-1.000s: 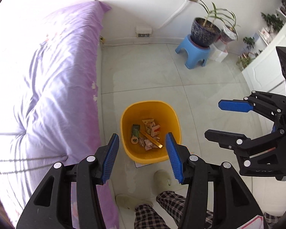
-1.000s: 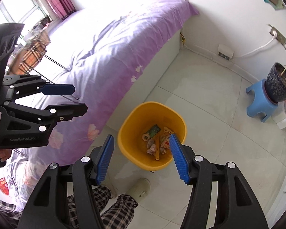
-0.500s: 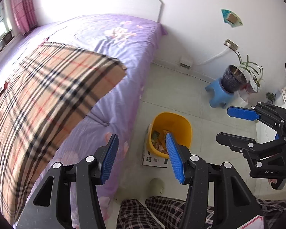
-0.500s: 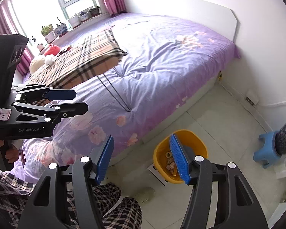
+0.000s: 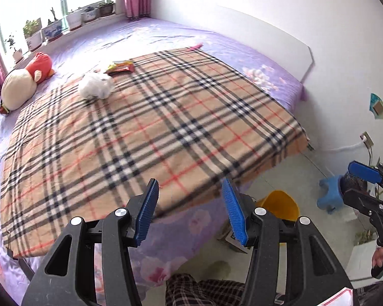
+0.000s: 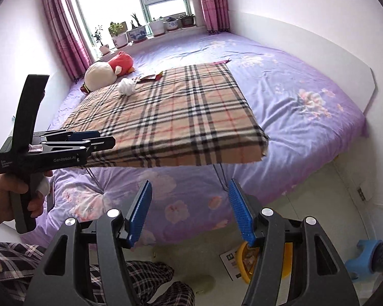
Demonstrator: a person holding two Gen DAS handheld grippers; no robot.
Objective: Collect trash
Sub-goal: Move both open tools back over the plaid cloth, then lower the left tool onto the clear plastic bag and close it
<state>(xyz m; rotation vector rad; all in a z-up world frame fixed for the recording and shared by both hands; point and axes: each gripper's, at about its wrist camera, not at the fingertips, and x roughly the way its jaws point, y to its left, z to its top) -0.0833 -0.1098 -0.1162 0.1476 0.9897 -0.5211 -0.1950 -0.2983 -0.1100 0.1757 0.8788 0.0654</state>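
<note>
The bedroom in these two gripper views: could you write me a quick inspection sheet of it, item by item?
Surface: plaid-covered table standing on the purple bed.
Job's things: crumpled white paper and red snack wrapper lie at the table's far end; yellow trash bin on the floor beside the bed, some trash inside.
Clutter: plush toy on the bed; a leaflet lies partly under the bin.
Grippers: left gripper and right gripper both open, holding nothing.
Cables: white cord to a wall socket.
Surroundings: potted plants on the windowsill, pink curtains, blue stool.
</note>
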